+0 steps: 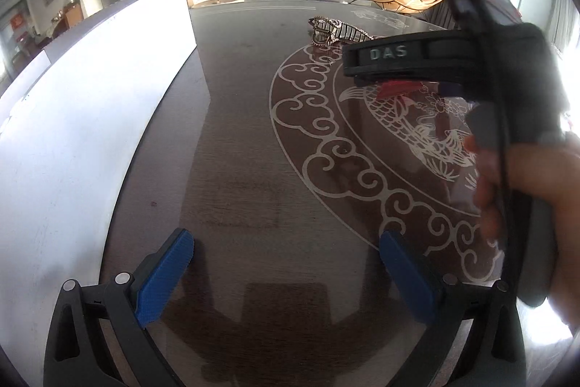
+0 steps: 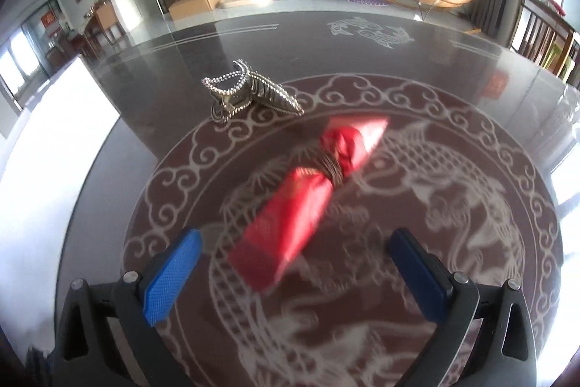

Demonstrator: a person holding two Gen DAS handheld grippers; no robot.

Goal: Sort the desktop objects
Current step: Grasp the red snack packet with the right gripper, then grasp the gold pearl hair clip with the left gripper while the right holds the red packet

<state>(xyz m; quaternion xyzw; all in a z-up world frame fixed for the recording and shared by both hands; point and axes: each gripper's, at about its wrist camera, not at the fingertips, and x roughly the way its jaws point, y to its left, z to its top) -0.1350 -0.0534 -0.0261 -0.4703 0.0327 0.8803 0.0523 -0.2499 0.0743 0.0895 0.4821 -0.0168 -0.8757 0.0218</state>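
- White box wall [image 1: 108,104] stands at far left on the dark glossy table [image 1: 239,140]; left hand-held gripper [image 1: 286,274] hangs beside it over bare table, blue pads wide apart, nothing between them.
- Metal beaded hair clip [image 2: 250,93] lies left of centre in the right wrist view, on the edge of the scroll-patterned circle, well beyond the pads.
- Red cloth pouch [image 2: 308,194], tied by a dark band, lies just ahead of the right hand-held gripper [image 2: 297,274]; the image is blurred here.
- Pouch long axis runs diagonally, near end at lower left toward the left pad, far end at upper right.
- Right hand-held gripper: pads spread apart, empty; near end of pouch sits between them, contact not discernible.
- Judgement: right hand-held gripper is clearly nearer; the grasp likely needs a wrist turn to close across the pouch.
- Right hand [image 1: 536,205] shows at the right edge of the left wrist view.
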